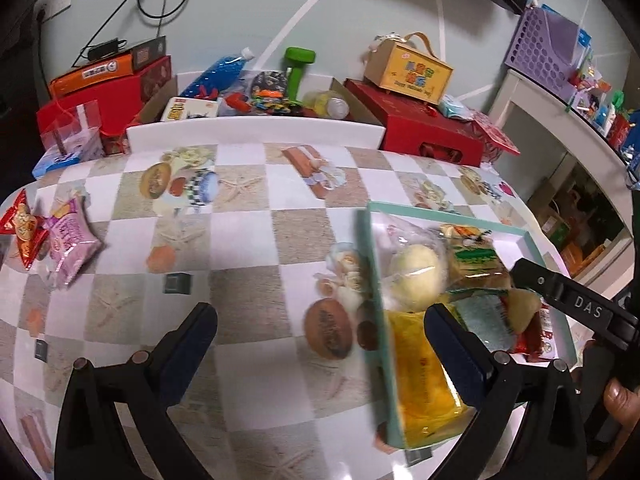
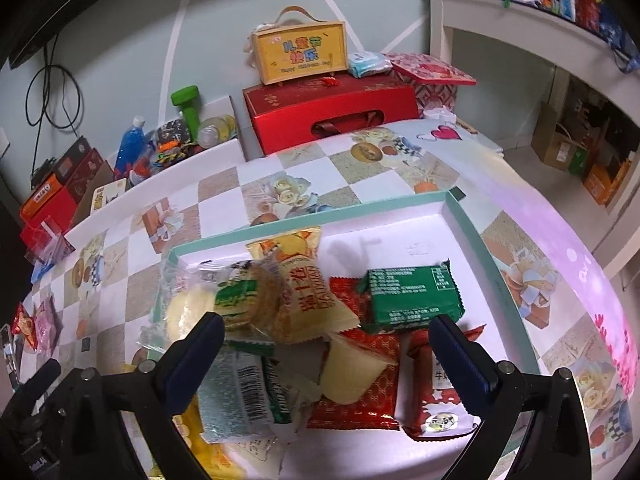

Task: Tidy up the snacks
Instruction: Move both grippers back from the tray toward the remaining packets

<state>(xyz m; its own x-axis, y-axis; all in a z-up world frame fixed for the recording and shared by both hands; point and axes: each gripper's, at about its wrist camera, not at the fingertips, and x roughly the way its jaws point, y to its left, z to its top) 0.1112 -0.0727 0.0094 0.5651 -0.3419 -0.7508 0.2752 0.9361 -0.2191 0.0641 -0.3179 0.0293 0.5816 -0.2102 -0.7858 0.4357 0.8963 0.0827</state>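
Note:
A shallow white tray with a teal rim lies on the checked tablecloth, filled with several snack packets. Among them are a green packet, a yellow packet, a red packet and a pale pudding cup. My right gripper hovers open over this pile, nothing between its fingers. My left gripper is open too, straddling the tray's left rim above bare cloth and a yellow packet. A red packet and a pink packet lie loose at the far left.
Red gift boxes, a yellow handled box, a green dumbbell and a box of clutter line the back of the table. A white shelf unit stands to the right. The right gripper's black frame reaches in over the tray.

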